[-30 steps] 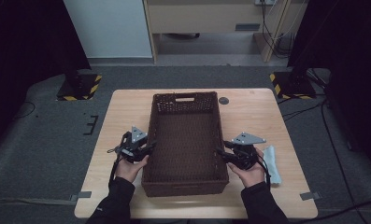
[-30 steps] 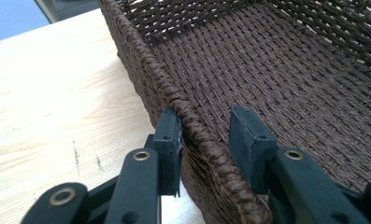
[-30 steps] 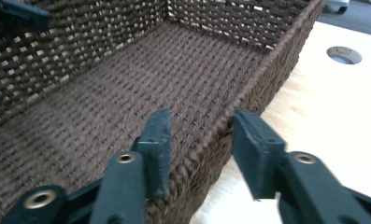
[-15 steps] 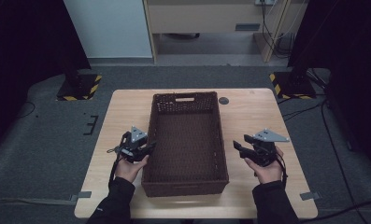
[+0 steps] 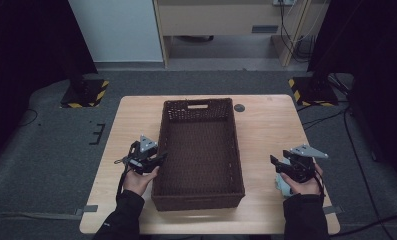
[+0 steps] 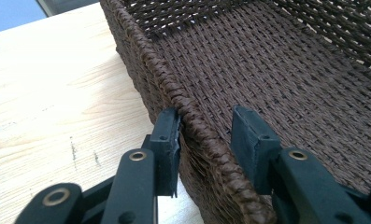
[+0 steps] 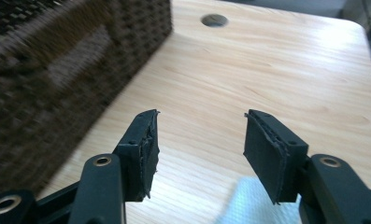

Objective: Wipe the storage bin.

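Observation:
A dark brown woven basket (image 5: 198, 104) stands empty in the middle of the wooden table (image 5: 276, 130). My left gripper (image 5: 158, 159) is at the basket's left wall, open. In the left gripper view its jaws straddle the rim (image 6: 192, 116): the outer jaw touches the weave and the inner jaw stands a little apart. My right gripper (image 5: 276, 165) is open over bare wood to the right of the basket, holding nothing (image 7: 199, 140). The basket's side (image 7: 57, 70) with its handle slot lies to that gripper's left, blurred.
A pale bluish-white item (image 5: 281, 186) lies on the table under the right hand; its edge (image 7: 248, 205) is below the right jaws. A round cable hole (image 5: 239, 107) sits near the table's far edge. Yellow-black stand bases rest on the floor beyond.
My right gripper has left the basket's right wall and moved right, out over the table, jaws open. The left gripper has stayed at the left rim.

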Demonstrator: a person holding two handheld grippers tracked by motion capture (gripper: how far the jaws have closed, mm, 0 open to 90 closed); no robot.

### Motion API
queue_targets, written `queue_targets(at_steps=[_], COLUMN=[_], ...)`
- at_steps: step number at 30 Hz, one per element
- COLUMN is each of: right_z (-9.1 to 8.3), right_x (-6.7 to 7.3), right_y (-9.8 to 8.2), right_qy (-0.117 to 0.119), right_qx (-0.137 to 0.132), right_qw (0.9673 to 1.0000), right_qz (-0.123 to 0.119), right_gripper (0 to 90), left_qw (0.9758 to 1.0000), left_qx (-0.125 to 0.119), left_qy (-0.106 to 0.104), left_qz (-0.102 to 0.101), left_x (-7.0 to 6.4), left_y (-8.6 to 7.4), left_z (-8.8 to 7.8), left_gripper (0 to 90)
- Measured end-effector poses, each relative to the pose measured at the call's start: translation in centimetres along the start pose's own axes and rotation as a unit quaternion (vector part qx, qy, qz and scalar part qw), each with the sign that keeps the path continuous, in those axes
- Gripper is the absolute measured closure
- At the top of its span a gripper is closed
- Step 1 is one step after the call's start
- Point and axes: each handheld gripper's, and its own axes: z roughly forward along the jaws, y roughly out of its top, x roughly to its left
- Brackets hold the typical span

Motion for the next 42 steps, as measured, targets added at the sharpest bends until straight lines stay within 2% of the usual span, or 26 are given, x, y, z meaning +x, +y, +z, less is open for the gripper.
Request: queue_targets(at_steps=[2, 5, 11, 15, 22, 26, 30, 33, 36, 39, 42], right_z=[-0.1, -0.3, -0.5, -0.4, -0.2, -0.5, -0.7, -0.3, -0.1, -0.3, -0.5], right_x=[-0.6, -1.3, -2.2, -2.6, -2.2, -2.3, -2.5, -2.5, -2.4, -2.3, -2.1], right_y=[-0.8, -1.7, -3.6, -4.6, -5.5, -6.0, -6.3, -6.4, -6.4, -6.2, -5.6], right_qy=[-0.016, -0.029, -0.040, -0.036, -0.021, -0.018, -0.013, -0.009, -0.002, 0.006, 0.016], right_qx=[0.007, 0.015, 0.035, 0.047, 0.073, 0.086, 0.101, 0.125, 0.138, 0.133, 0.117], right_qw=[0.9998, 0.9994, 0.9985, 0.9978, 0.9969, 0.9957, 0.9943, 0.9917, 0.9900, 0.9906, 0.9928], right_qz=[-0.001, 0.003, 0.015, 0.029, 0.021, 0.030, 0.032, 0.030, 0.027, 0.030, 0.021], right_gripper=[43.1, 42.9, 43.1, 44.3, 48.4, 51.6, 57.1, 63.9, 72.6, 81.7, 83.4], left_qw=[1.0000, 1.0000, 1.0000, 1.0000, 1.0000, 0.9999, 1.0000, 1.0000, 1.0000, 1.0000, 0.9999], left_qx=[0.000, 0.000, -0.003, -0.004, -0.004, -0.004, -0.004, -0.003, -0.003, -0.006, -0.008], left_qy=[0.001, 0.001, 0.002, 0.006, 0.006, 0.012, 0.009, 0.004, 0.001, 0.003, 0.004], left_qz=[0.001, 0.001, -0.002, -0.002, -0.001, 0.000, -0.002, -0.002, -0.003, 0.000, 0.004], left_x=[0.0, 0.0, 0.0, 0.0, 0.0, -0.1, 0.0, 0.0, 0.0, -0.1, -0.2], left_y=[0.0, 0.0, -0.1, -0.1, -0.1, -0.1, -0.1, -0.1, -0.1, -0.1, -0.1], left_z=[0.0, 0.0, 0.0, 0.0, 0.0, 0.0, 0.0, 0.0, 0.0, 0.0, -0.1], left_gripper=[61.6, 61.6, 60.8, 60.0, 58.8, 58.2, 58.8, 60.5, 61.4, 62.9, 64.6])
